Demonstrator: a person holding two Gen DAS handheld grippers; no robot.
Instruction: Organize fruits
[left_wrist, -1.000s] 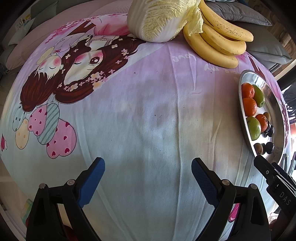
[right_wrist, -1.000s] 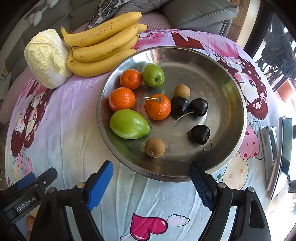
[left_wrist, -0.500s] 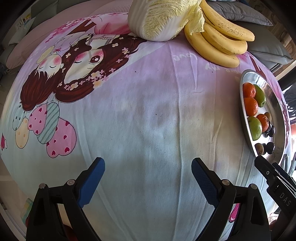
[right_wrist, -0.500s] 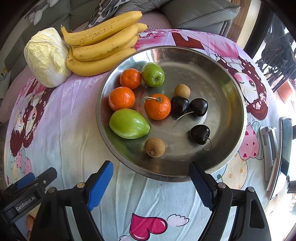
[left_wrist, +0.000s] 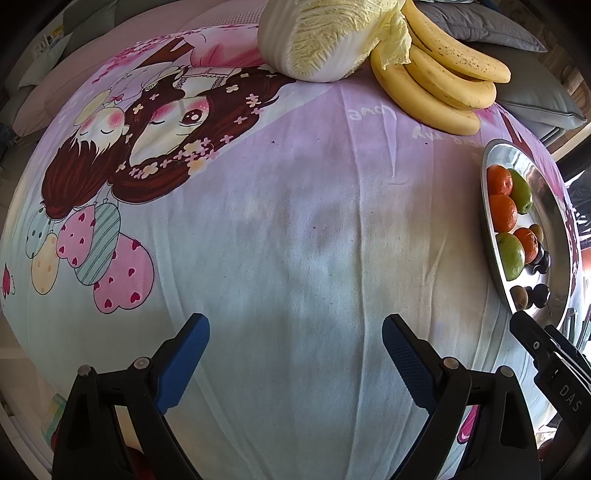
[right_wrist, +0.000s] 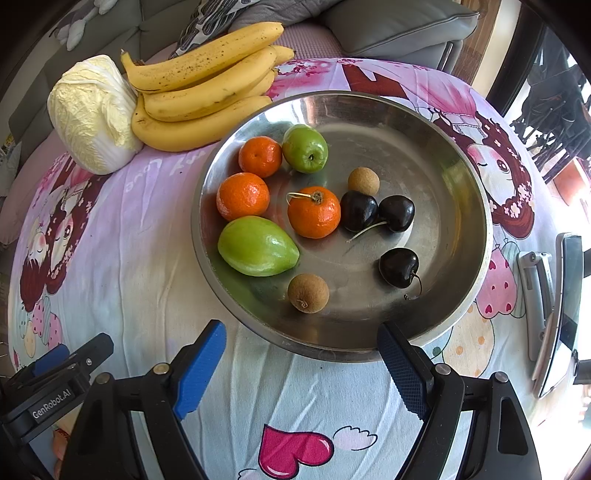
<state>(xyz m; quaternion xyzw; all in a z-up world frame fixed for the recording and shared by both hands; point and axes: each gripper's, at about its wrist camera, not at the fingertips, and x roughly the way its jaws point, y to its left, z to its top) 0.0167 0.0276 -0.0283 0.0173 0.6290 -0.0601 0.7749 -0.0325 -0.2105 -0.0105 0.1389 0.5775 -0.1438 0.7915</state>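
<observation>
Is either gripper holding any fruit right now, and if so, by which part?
Nothing is held. The left gripper and the right gripper both stand open above the tablecloth, with nothing between their pads. All the small fruit lies in the steel bowl.

A wide stretch of bare cartoon-printed tablecloth (left_wrist: 295, 229) is lying open beneath the left gripper. The far edge is being blocked by a pale napa cabbage (left_wrist: 325, 40) touching a bunch of yellow bananas (left_wrist: 439, 85). The round steel bowl (right_wrist: 461, 177) is keeping its right half free.
</observation>
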